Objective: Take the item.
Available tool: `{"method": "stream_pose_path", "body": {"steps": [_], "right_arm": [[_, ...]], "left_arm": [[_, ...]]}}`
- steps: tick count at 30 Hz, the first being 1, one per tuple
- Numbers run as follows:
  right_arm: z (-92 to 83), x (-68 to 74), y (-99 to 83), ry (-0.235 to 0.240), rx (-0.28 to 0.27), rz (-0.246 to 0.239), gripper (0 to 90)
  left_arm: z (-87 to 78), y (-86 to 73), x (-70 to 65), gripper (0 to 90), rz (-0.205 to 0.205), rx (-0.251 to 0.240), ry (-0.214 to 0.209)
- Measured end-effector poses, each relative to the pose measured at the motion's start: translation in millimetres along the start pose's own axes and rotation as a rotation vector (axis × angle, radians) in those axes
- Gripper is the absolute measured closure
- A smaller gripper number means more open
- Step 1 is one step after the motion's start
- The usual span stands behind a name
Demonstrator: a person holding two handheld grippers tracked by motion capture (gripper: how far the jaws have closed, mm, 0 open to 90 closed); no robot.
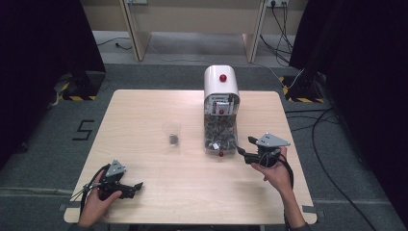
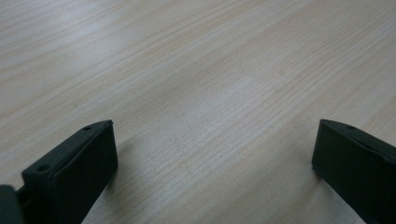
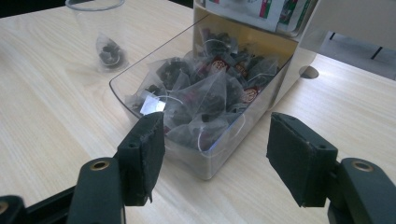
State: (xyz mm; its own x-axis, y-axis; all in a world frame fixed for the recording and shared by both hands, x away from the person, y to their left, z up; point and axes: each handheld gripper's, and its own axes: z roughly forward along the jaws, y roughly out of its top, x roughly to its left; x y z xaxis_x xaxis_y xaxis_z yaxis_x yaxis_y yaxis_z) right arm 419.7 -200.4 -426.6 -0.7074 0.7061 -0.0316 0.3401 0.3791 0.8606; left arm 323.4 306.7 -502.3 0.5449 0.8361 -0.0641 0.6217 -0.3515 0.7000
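Clear drawer (image 3: 205, 116) of pyramid tea bags (image 3: 205, 95), pulled out of the white dispenser (image 1: 221, 84) at bench (image 1: 159, 192) centre. Right tongs (image 3: 215, 154) gape empty just before its corner; left tongs (image 2: 212, 163) gape over bare wood. Clear cup (image 1: 172, 132) stands left of the drawer.

One clear cup (image 1: 172, 131), one tea-bag drawer (image 1: 220, 137), one dispenser (image 1: 221, 86), two grippers

A black "5" (image 1: 82, 129) was marked on the grey floor (image 1: 43, 144) left of the table. Yellow-and-black hazard stripes (image 1: 77, 97) edged the stand bases at either side. Red labels (image 3: 223, 64) sat on the tea bags in the drawer (image 3: 205, 163), and a printed card (image 3: 261, 9) showed above them, the lettering on both too small to read.
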Motion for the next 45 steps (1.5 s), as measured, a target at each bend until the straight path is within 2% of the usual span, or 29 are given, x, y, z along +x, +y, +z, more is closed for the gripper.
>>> {"method": "stream_pose_path", "body": {"steps": [5,8,11,19,22,29,45], "right_arm": [[-3.7,-1.1,-6.8,-0.004,0.007,-0.002,37.6],[-6.5,-3.6,-11.5,-0.009,0.012,0.013,37.6],[-5.7,-4.7,-15.3,0.007,0.012,0.031,37.6],[-5.0,-5.4,-21.1,-0.001,0.030,0.038,37.2],[-4.7,-4.2,-26.3,0.015,0.070,0.034,32.4],[-5.5,0.4,-38.3,0.024,0.146,0.046,30.8],[-10.5,7.8,-52.6,0.003,0.200,0.056,30.8]], "left_arm": [[0.0,0.0,0.0,0.0,0.000,0.000,0.000],[0.0,0.0,0.0,0.0,0.000,0.000,0.000],[0.0,0.0,0.0,0.0,0.000,0.000,0.000],[0.0,0.0,0.0,0.0,0.000,0.000,0.000],[0.0,0.0,0.0,0.0,0.000,0.000,0.000],[-0.2,-0.2,-0.1,0.0,-0.001,0.000,0.001],[-0.2,-0.2,-0.1,0.0,-0.001,-0.001,0.001]]}}
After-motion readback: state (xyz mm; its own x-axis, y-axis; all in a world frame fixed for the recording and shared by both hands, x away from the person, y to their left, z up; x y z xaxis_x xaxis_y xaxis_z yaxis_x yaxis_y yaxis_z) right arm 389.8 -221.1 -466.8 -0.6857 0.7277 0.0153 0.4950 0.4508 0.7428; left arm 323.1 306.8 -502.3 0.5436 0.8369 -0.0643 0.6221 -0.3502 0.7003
